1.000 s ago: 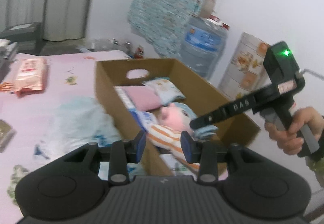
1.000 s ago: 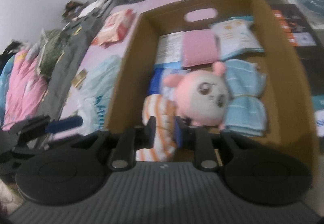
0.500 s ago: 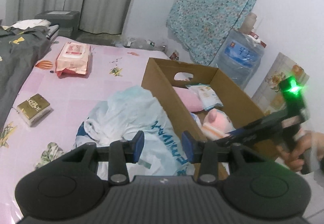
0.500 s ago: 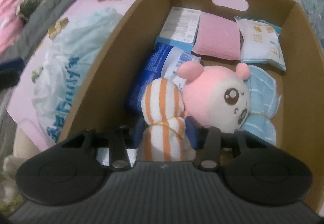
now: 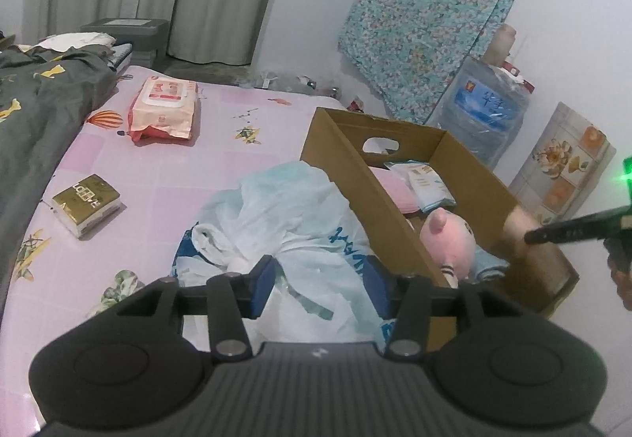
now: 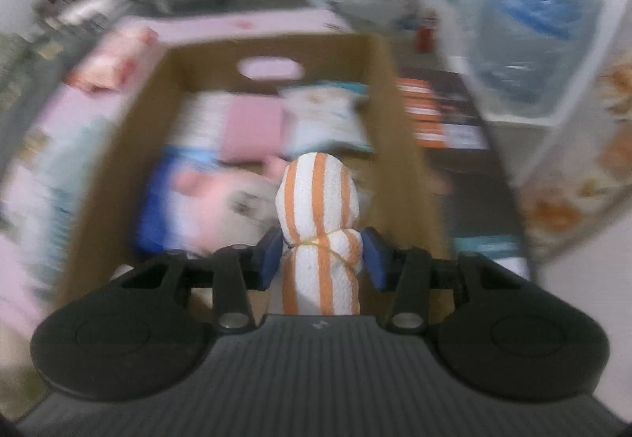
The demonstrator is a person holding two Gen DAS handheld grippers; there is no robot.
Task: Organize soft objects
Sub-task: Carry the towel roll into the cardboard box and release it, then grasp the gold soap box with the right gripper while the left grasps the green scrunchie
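**Supervisor:** Report the tool state on both units.

**Operator:** My right gripper point(image 6: 322, 259) has the orange-and-white striped towel roll point(image 6: 320, 224) between its blue pads point(image 6: 271, 255). Both pads sit against the roll at its tied waist, where a yellow band cinches it, so I read it as pinched. The jaws have just been widening with the roll between them. My left gripper point(image 5: 318, 289) is spread apart and carries nothing; its jaws have also just been widening. Only the crumpled white plastic bag point(image 5: 292, 224) shows in the gap, lying on the bed below.

**Supervisor:** Where is the roll relative to the box?

**Operator:** It is raised over the near end of the cardboard box point(image 6: 399, 89), pointing away from the camera. The right view is badly blurred. Inside the box I can make out the pink plush toy point(image 6: 221, 200), a pink folded cloth point(image 6: 249, 129), a pale blue packet point(image 6: 324, 121) and a blue pack point(image 6: 158, 208).

**Supervisor:** Surroundings?

**Operator:** The box rests on the pink bedsheet point(image 5: 166, 176), with the bag against its side wall. Further out lie a wet-wipes pack point(image 5: 164, 109) and a gold tissue pack point(image 5: 87, 204). A water jug point(image 5: 482, 113) stands by the wall.
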